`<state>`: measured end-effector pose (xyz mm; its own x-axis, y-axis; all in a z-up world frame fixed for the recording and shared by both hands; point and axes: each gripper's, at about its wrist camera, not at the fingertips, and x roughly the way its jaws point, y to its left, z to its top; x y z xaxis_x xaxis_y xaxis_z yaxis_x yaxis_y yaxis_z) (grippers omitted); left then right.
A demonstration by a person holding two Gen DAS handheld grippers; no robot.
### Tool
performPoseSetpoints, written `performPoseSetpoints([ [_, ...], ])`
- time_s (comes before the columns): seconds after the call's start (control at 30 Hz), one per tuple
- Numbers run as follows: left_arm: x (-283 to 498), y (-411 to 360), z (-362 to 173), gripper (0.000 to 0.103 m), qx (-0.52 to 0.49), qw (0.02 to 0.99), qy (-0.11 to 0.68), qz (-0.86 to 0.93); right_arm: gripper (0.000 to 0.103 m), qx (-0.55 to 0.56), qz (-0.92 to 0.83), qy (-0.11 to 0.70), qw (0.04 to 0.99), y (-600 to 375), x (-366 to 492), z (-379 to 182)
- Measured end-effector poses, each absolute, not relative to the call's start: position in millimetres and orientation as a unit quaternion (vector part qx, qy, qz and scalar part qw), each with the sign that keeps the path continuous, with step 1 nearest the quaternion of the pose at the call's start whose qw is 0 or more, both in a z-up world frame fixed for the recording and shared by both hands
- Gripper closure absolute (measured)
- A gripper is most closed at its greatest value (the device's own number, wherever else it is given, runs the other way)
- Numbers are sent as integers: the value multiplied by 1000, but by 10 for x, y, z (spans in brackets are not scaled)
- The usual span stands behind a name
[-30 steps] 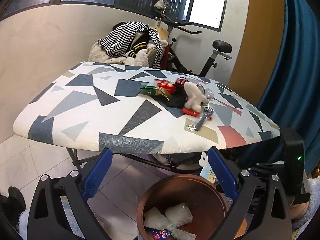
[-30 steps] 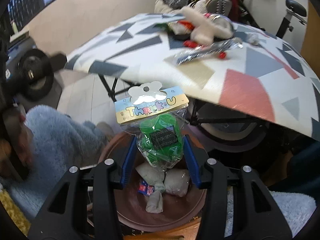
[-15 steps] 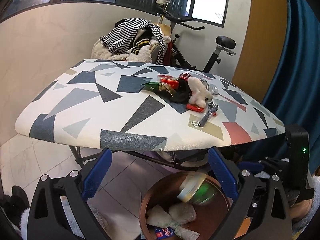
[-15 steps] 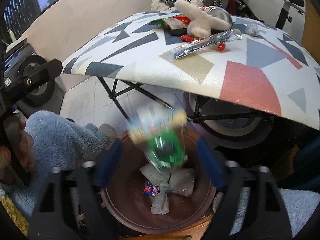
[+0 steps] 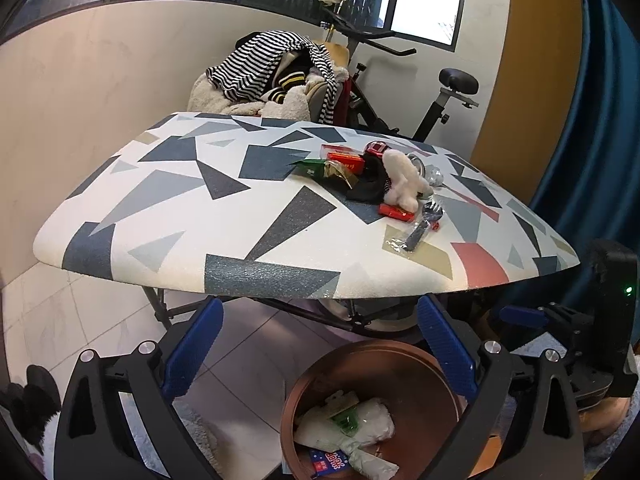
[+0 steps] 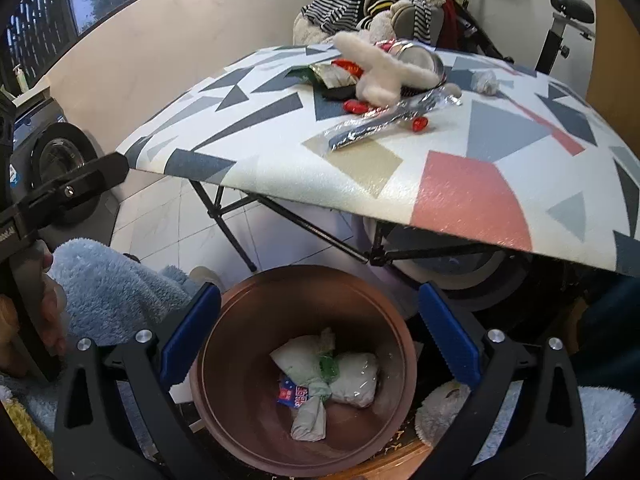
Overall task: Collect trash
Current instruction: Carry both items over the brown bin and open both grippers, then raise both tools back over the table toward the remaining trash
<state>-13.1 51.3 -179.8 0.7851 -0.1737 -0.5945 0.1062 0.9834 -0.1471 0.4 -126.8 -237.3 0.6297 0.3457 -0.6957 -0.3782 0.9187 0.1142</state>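
My right tool (image 6: 318,336) hangs wide over the bin (image 6: 240,316); its jaws have just been opening and nothing is between them. Straight below, the green packet (image 6: 329,368) lies on the white bags (image 6: 352,376) at the bottom of the bin, beside a small blue wrapper (image 6: 294,394). My left tool (image 5: 318,350) is also wide and empty, just beside the right one, with the same bin under its right jaw.

Ahead of and above both tools is the tabletop (image 6: 460,184), and the rest of the trash sits on it, well apart from the jaws. Nearest to the right tool is the bagged fork (image 6: 384,120), lying flat in clear film, with a red candy (image 6: 419,124) touching it and another red candy (image 6: 354,106) just behind. Further off are a green wrapper (image 5: 314,166), a red box (image 5: 346,160) and a crumpled bit of film (image 6: 484,80), piled around a white plush toy (image 6: 384,70) and a black cloth (image 5: 366,190).

I judge the fork the next pick. It looks light; the film is probably slick and crackly, the fork inside stiff. I would close across the handle rather than on loose film, which could slide out. The candies look small and hard, likely to skid away if pinched off-centre.
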Motion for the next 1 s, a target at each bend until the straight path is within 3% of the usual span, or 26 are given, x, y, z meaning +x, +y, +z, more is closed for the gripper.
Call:
performPoseSetpoints([
  [0.47, -151, 539, -1541, 6, -35, 959, 271, -73, 6, 38, 138, 322, 936, -1614, 35, -2208],
  [1.0, 184, 679, -983, 6, 0, 966, 250, -62, 6, 23, 82, 342, 936, -1893, 365, -1938],
])
